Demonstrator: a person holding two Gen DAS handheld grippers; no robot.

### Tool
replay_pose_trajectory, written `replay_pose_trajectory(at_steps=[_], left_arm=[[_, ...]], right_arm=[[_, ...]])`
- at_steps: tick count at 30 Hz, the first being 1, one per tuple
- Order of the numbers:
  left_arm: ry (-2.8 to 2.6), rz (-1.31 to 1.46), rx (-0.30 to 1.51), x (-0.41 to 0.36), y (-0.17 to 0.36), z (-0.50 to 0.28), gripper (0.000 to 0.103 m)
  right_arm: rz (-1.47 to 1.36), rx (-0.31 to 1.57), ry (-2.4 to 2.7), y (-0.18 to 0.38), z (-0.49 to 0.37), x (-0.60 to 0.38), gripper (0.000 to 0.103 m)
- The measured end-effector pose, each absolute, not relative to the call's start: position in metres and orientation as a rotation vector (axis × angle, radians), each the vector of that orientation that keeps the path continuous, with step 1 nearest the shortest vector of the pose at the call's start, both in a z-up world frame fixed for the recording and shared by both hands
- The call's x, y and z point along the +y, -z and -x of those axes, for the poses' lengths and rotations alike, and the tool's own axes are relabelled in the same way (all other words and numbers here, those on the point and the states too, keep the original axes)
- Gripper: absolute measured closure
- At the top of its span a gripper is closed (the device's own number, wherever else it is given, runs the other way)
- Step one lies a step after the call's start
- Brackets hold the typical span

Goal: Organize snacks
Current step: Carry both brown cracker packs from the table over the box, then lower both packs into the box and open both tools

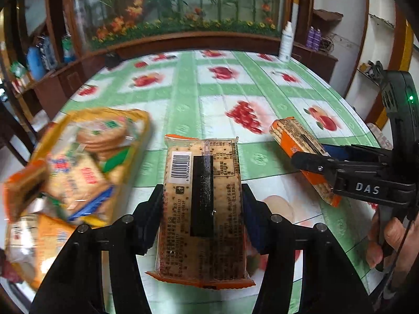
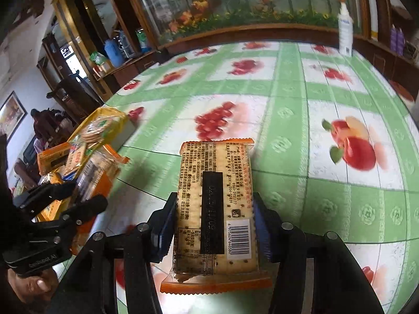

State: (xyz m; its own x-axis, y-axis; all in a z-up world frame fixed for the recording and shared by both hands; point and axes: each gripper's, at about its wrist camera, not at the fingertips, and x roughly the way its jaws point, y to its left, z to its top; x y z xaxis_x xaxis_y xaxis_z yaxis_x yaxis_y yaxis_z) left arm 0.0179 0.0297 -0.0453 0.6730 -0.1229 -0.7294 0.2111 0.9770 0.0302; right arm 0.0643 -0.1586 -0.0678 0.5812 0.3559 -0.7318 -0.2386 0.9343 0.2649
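Note:
My left gripper (image 1: 202, 191) is shut on a clear, orange-edged cracker packet (image 1: 183, 235), label side up, its pads pressing on both long sides. Seen in the right wrist view, that gripper (image 2: 89, 192) and its packet (image 2: 99, 167) are at the left, beside the snack pile. My right gripper (image 2: 214, 198) is shut on a second cracker packet (image 2: 188, 209) of the same kind, barcode toward the camera. The left wrist view has the right gripper (image 1: 311, 151) at the right, its packet (image 1: 290, 130) angled over the tablecloth. A large yellow biscuit bag (image 1: 91, 151) lies left.
The table (image 1: 183, 99) has a green fruit-print cloth. More orange packets (image 1: 23, 185) are heaped at its left edge around the yellow bag (image 2: 99, 128). A white bottle (image 2: 345, 34) stands at the far edge before a wooden cabinet. A hand (image 1: 387, 240) grips the right gripper's handle.

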Motion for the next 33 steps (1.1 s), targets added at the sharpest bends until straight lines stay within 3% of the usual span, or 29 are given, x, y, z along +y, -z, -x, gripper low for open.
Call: replay_pose_trajectory(at_steps=[33], left_arm=[[-0.074, 0.05, 0.704, 0.168, 0.026, 0.012, 0.048]], right_arm=[[-0.013, 0.759, -0.686, 0.004, -0.073, 0.035, 0.048]])
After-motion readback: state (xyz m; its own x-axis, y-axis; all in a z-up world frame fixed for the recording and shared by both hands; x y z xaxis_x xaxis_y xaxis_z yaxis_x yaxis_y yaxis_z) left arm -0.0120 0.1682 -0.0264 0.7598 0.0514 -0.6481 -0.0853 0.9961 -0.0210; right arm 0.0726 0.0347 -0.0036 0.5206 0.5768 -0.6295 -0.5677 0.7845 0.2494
